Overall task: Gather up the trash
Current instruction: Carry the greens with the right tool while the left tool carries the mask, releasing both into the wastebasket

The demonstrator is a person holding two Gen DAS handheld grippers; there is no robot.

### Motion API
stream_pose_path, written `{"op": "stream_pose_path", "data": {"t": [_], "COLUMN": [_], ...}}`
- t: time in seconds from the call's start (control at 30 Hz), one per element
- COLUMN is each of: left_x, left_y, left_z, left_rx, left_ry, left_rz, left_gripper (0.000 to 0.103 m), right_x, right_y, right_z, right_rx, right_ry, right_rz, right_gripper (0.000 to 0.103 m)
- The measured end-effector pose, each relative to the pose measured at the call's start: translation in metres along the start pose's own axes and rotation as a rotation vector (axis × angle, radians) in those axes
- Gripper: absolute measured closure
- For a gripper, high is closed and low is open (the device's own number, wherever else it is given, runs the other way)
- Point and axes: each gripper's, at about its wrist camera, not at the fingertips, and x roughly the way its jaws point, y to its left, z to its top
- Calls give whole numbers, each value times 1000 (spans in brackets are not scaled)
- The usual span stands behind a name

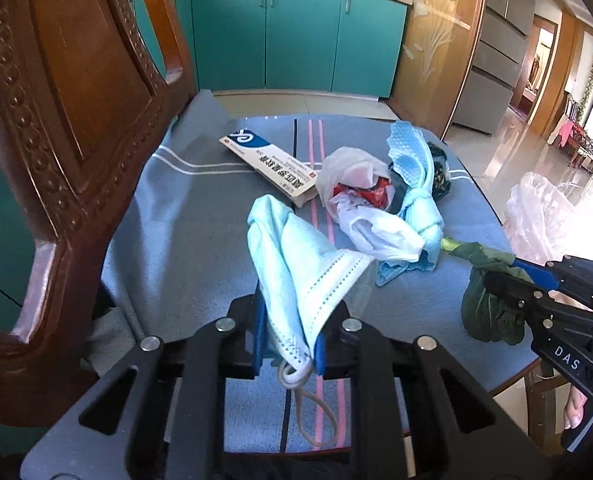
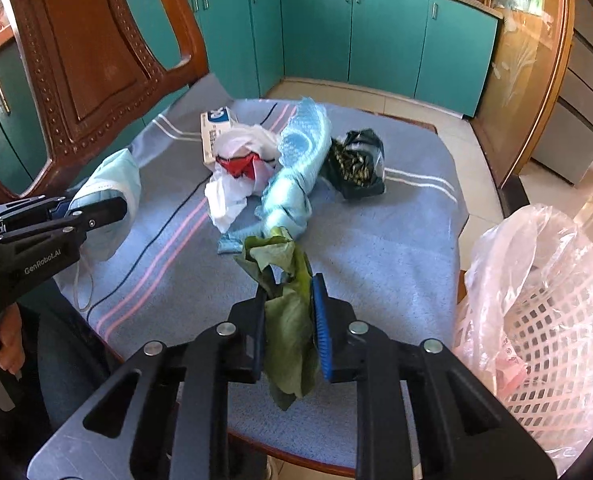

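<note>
A pale blue face mask [image 1: 296, 264] hangs lifted off the towel, and my left gripper [image 1: 292, 320] is shut on its lower edge, an ear loop dangling below. That mask [image 2: 116, 184] and left gripper [image 2: 108, 208] also show at the left of the right wrist view. My right gripper [image 2: 290, 292] is shut on a limp green leaf [image 2: 288, 320], held above the towel. From the left wrist view, the right gripper [image 1: 508, 284] and leaf [image 1: 484, 316] are at the right. Beyond lie a white medicine box [image 1: 268, 164], a white plastic bag [image 1: 360, 208], a blue cloth [image 1: 416, 184] and a dark bag [image 2: 356, 164].
All this lies on a blue striped towel [image 2: 376, 248] over a wooden chair seat. The carved chair back [image 1: 76, 120] rises at the left. A white mesh basket [image 2: 556, 340] lined with a pink bag stands right of the seat. Teal cabinets [image 1: 296, 32] line the far wall.
</note>
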Motion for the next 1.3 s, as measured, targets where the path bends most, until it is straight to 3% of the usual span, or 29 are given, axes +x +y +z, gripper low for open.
{"op": "stream_pose_path", "data": {"t": [0.23,0.6,0.83,1.1,1.3], "left_x": [-1,-21,-21,-10,11], "left_y": [1,-5,-40,-143,-231], "left_z": [0,8,15,34,34], "left_rx": [-2,-9,37,198,301], "left_ry": [-3,-48,-34,-16,59], "left_rz": [-3,-32,-100,-321,-528], "left_gripper": [83,83,83,83,83], "right_x": [-9,-77,-99,-114,-117], "right_y": [-4,-62,-117,-188,-217], "right_z": [1,16,-2,-49,-82], "right_rx": [20,167,269,413,487], "right_ry": [-34,-227,-264,-216,-194], "right_rz": [15,14,-94,-279,-303], "right_gripper": [82,82,82,82,82]}}
